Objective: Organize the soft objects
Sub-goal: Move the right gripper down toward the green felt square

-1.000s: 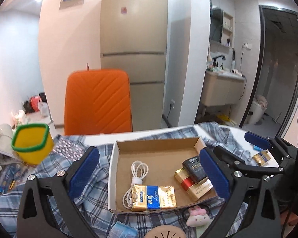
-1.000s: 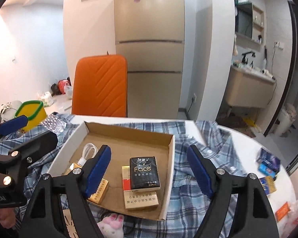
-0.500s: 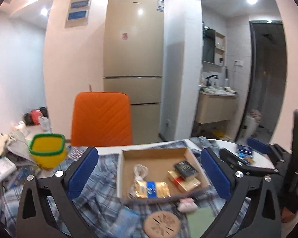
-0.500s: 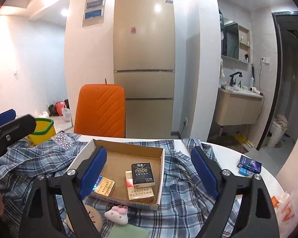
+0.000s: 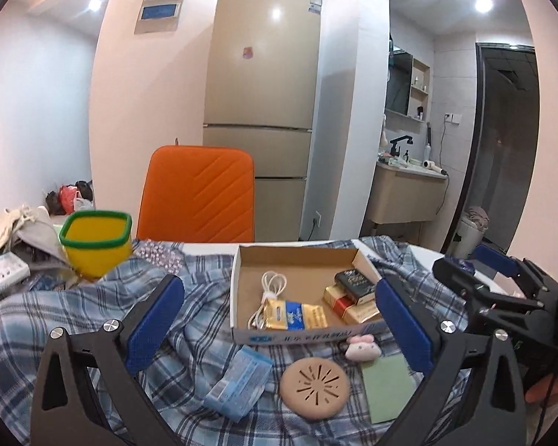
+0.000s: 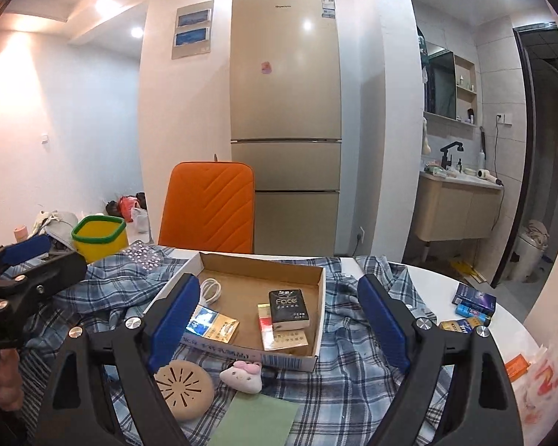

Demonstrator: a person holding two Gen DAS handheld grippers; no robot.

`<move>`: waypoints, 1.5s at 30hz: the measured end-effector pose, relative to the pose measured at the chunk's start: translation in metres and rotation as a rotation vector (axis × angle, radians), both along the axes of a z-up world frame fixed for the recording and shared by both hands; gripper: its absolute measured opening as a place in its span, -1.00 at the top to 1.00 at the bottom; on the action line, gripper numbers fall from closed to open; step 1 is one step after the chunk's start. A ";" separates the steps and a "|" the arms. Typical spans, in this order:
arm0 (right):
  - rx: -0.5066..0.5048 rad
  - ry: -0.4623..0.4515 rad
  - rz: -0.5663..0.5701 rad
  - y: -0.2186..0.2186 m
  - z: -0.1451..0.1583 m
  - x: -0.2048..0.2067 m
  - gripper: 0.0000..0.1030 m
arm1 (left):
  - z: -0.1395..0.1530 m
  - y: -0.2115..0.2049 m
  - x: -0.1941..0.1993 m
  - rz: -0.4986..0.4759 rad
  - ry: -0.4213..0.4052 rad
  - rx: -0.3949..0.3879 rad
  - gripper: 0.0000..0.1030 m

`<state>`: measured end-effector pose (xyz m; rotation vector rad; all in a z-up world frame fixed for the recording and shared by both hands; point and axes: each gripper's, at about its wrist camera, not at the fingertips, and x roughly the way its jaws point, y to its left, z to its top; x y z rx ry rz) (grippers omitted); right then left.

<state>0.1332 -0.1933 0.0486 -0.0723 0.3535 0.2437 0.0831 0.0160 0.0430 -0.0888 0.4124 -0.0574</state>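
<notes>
Left wrist view: left gripper (image 5: pixel 277 329) spread wide, nothing between its pads.
Right wrist view: right gripper (image 6: pixel 279 321) released, empty.
Plaid shirt (image 5: pixel 93 308): spread over the table under everything.
Cardboard box (image 6: pixel 318 319): centre, on the shirt.
Plush toy (image 6: pixel 241 371): just near of the box front.
Tissue pack (image 5: pixel 238 383): near-left, on the shirt.

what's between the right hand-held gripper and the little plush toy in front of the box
Nothing visible. The plush toy lies on the plaid cloth just in front of the cardboard box, within the open right hand-held gripper span. The round tan disc sits beside it, not in the way.
</notes>
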 end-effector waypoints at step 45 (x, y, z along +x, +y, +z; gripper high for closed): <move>-0.051 0.561 -0.106 0.000 -0.098 0.050 -0.72 | -0.077 0.001 0.034 -0.027 0.295 -0.025 -0.99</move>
